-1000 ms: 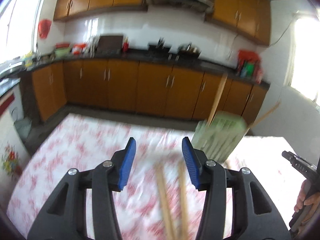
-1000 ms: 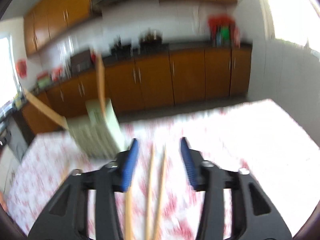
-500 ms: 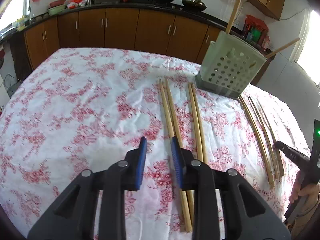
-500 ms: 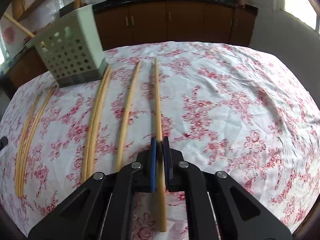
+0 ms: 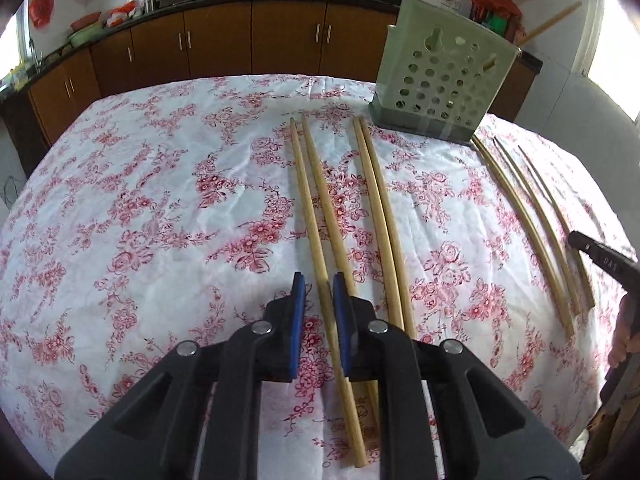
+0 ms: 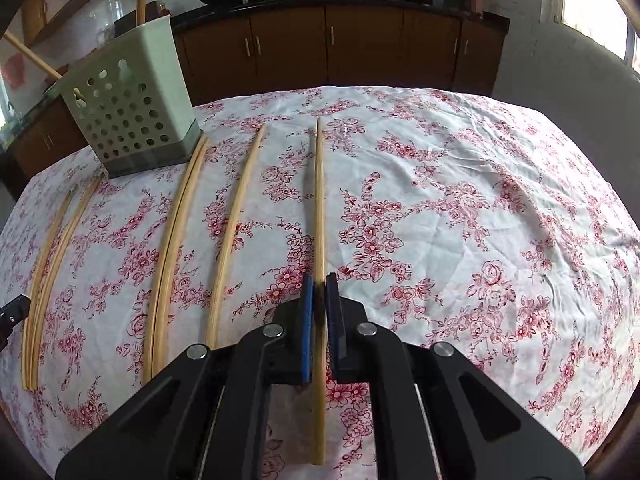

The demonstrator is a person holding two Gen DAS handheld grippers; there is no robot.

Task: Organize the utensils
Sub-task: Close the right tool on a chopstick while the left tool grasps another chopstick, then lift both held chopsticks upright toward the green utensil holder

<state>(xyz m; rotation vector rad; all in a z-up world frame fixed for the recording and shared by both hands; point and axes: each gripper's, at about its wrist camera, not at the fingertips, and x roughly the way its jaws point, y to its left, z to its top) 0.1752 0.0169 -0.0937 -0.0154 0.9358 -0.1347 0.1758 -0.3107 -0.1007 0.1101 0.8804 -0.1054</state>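
right gripper: my black two-finger right gripper with blue pads [image 6: 319, 280] is pinched nearly shut on a long pale wooden chopstick [image 6: 319, 200], which lies on the cloth pointing toward the far edge.
left gripper: my black left gripper with blue pads [image 5: 319, 280] is open a narrow gap, straddling a second wooden chopstick [image 5: 320, 204]; i cannot tell whether the pads touch it.
other chopsticks: a close pair [image 5: 378, 208] lies just right of my left gripper; more lie toward the right edge [image 5: 520, 208].
holder: the pale green perforated plastic utensil holder [image 5: 444, 76] stands at the far edge of the red-floral white tablecloth [image 5: 140, 208], two chopsticks leaning out of it.
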